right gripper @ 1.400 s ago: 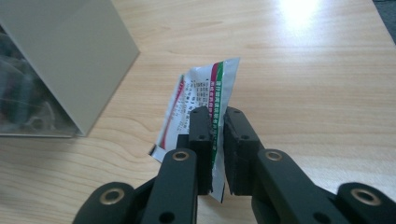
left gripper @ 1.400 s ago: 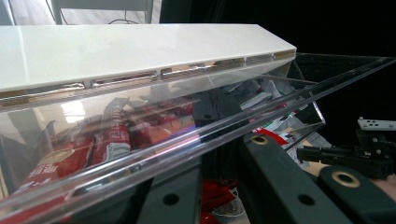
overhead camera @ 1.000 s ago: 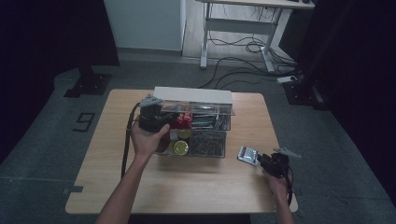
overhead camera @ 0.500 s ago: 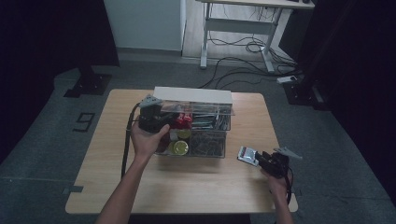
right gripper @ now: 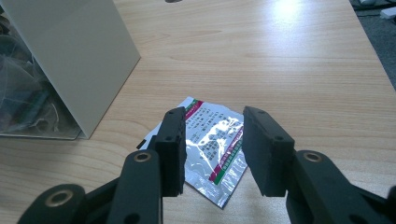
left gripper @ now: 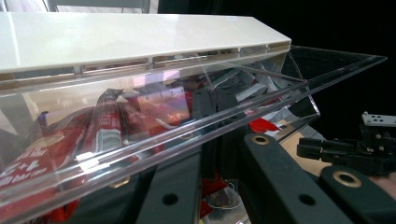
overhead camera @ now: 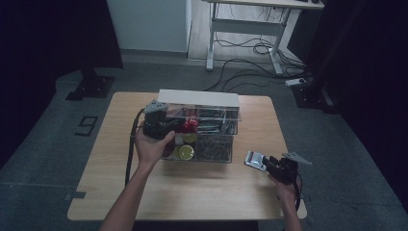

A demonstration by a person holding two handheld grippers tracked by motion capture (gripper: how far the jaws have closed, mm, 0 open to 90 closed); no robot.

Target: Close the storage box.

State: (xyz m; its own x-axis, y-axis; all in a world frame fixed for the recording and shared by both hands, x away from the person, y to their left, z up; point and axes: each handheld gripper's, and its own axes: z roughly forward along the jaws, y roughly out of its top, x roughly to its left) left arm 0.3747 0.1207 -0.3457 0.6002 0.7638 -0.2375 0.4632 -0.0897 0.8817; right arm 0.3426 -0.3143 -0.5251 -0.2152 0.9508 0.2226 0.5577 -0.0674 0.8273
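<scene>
Nearby, clear organizer (overhead camera: 211,139) beside packet (right gripper: 215,144)

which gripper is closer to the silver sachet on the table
Right. The right gripper hovers directly over the silver sachet, jaws open astride it. The left gripper is across the table, at the clear organizer box.

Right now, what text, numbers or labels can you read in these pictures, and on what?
"9": marked on the grey floor left of the table.
"1+3", seen upside down: on a red packet in the clear organiser's tilted drawer.
Silver sachet on the table: rows of print, too small to read.
</scene>
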